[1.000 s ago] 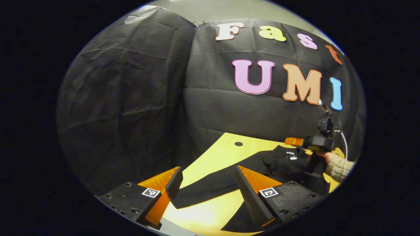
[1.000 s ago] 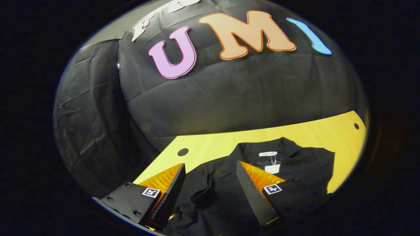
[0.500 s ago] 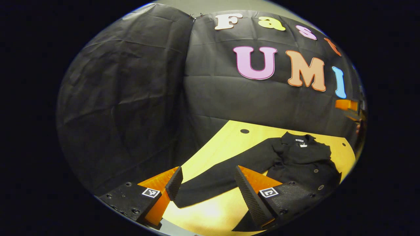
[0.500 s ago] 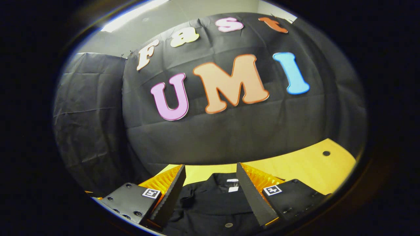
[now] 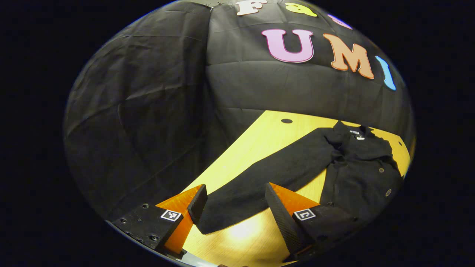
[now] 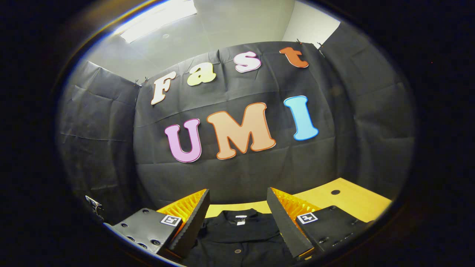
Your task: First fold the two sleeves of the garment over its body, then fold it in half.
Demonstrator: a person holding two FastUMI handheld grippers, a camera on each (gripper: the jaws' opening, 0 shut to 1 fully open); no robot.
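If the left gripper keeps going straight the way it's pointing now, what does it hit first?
Most likely the garment's outstretched sleeve: its cuff end lies between the open fingers of the left gripper, on the table. Depth is hard to judge here.

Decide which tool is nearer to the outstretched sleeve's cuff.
Left. The left tool straddles the cuff, open. The right tool hangs open over the shirt's collar.

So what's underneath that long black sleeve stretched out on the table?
The sleeve lies flat on the yellow wooden table; bare tabletop shows along both its edges. Whatever sits directly beneath the cloth is covered.
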